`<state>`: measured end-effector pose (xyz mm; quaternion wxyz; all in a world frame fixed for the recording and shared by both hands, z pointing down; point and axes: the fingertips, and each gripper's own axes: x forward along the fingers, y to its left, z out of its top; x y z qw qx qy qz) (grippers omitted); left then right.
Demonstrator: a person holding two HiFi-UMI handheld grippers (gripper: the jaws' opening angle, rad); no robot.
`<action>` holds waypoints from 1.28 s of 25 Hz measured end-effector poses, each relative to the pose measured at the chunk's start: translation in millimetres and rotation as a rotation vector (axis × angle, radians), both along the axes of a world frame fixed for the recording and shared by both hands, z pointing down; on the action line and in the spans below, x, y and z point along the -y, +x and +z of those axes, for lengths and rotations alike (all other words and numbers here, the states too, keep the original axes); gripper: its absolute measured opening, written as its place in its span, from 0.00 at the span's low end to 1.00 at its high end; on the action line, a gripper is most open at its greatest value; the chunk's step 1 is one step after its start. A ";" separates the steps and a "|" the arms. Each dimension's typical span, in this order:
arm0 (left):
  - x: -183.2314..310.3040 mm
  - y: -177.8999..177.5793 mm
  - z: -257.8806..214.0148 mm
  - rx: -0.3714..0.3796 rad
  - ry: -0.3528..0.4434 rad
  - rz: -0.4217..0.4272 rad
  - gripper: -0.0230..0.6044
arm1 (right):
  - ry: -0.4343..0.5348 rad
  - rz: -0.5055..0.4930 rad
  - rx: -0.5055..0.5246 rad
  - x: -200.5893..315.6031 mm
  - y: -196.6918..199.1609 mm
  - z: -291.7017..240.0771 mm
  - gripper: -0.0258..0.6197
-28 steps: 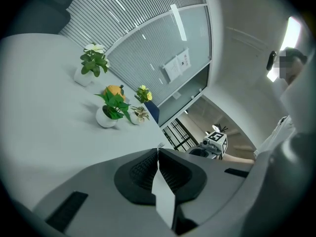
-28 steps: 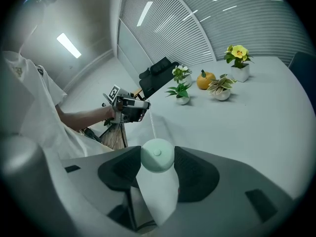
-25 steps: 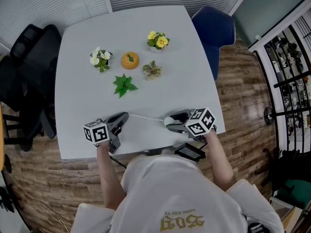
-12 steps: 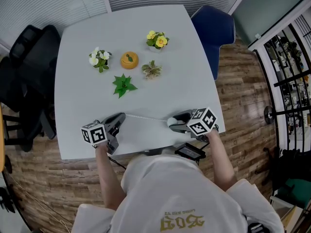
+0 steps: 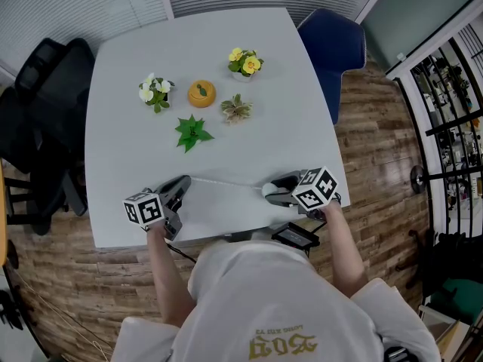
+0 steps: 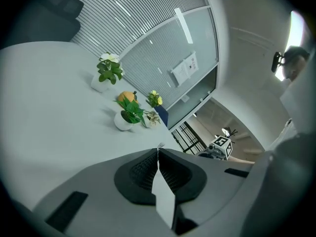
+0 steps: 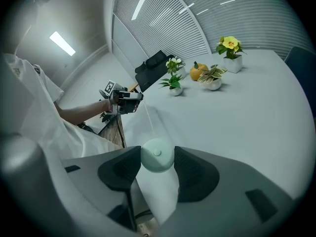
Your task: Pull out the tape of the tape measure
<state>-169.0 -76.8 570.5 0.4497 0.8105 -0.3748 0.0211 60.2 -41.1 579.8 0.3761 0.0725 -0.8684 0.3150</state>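
The tape measure (image 7: 157, 155) is pale mint green, its tape (image 5: 226, 183) white. My left gripper (image 6: 158, 154) and right gripper (image 5: 272, 191) are grey with black ribbed pads (image 6: 140, 176); their marker cubes (image 5: 147, 207) are black-and-white squares. The table (image 5: 136, 59) is pale grey. At upper centre, yellow flowers (image 5: 244, 62), white flowers (image 5: 155, 90), an orange gourd (image 5: 201, 93). At upper right, a blue chair (image 5: 332, 47); brown wood-grain floor (image 5: 377, 142).

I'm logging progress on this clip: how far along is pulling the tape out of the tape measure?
Done: both grips are made, the right gripper shut on the round pale-green tape measure, the left gripper shut on the tape. In hand: a stretch of tape spans the gap between them over the table. Left: perhaps more pulling; how much tape remains inside cannot be seen.
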 end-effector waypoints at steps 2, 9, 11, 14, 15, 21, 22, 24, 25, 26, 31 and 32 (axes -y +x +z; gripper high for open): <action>-0.3 -2.7 0.0 0.004 -0.003 -0.009 0.05 | -0.005 -0.002 -0.007 -1.2 2.7 0.8 0.39; -0.9 -13.4 1.7 0.034 -0.004 -0.041 0.05 | -0.023 -0.010 -0.039 -5.5 12.6 8.8 0.39; 0.1 -16.2 1.1 0.047 -0.001 -0.045 0.05 | -0.024 -0.008 -0.044 -5.2 14.5 9.7 0.39; 1.2 -20.1 1.5 0.064 0.006 -0.057 0.05 | -0.029 0.002 -0.039 -3.4 15.8 9.8 0.39; 1.5 -21.6 1.7 0.072 0.010 -0.063 0.05 | -0.030 0.005 -0.037 -2.8 15.7 9.4 0.39; 3.4 -32.4 3.9 0.087 0.003 -0.100 0.05 | -0.031 0.000 -0.056 -0.5 17.1 11.7 0.39; 3.3 -35.1 4.5 0.086 0.001 -0.107 0.05 | -0.032 0.000 -0.059 -0.4 17.7 12.4 0.39; 3.3 -39.8 6.0 0.087 -0.003 -0.120 0.05 | -0.037 0.002 -0.063 -0.1 18.7 13.7 0.39; 3.2 -41.6 6.8 0.088 -0.006 -0.126 0.05 | -0.040 0.003 -0.064 0.0 19.3 14.2 0.39; 3.2 -43.3 7.5 0.089 -0.008 -0.131 0.05 | -0.042 0.003 -0.066 0.1 19.8 14.7 0.39; 3.1 -53.1 11.2 0.101 -0.022 -0.157 0.05 | -0.051 0.004 -0.075 1.1 21.6 15.7 0.39; 3.4 -55.2 12.1 0.103 -0.024 -0.163 0.05 | -0.053 0.004 -0.077 1.4 21.9 16.2 0.39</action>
